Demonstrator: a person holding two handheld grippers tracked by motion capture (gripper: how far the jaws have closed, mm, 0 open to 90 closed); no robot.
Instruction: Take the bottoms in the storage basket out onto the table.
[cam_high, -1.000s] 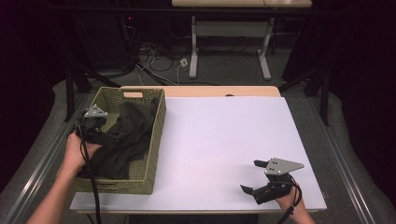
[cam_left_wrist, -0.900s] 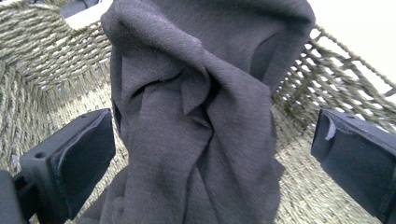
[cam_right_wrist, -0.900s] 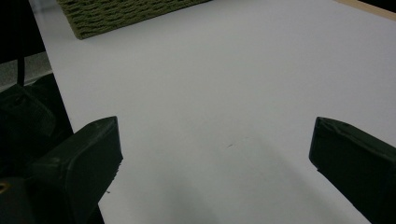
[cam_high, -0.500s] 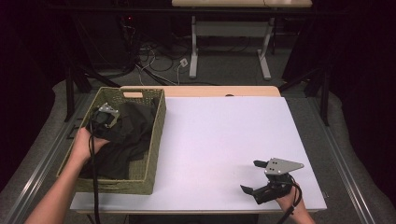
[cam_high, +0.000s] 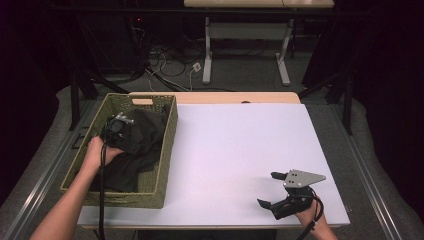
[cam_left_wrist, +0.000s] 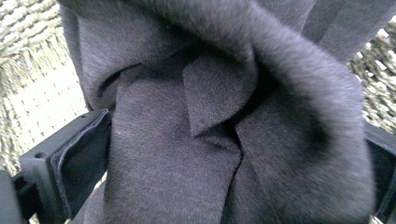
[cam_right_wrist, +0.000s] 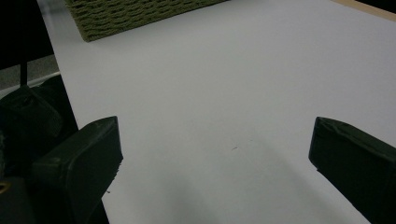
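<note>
White and flat, the counter fills the middle of the high view, with dark floor, loose cables and the legs of another desk beyond its far edge. At the counter's left side sits a rectangular woven olive-green basket, and a dark charcoal cloth garment lies crumpled inside it. My left tongs are down in the basket's far half, and in the left gripper view the 2 jaws sit either side of a thick bunched fold of the garment; they seem closed on it, though the fabric hides the pads. My right tongs rest low near the counter's front right corner, well apart from the basket, jaws spread wide with bare counter between them.
</note>
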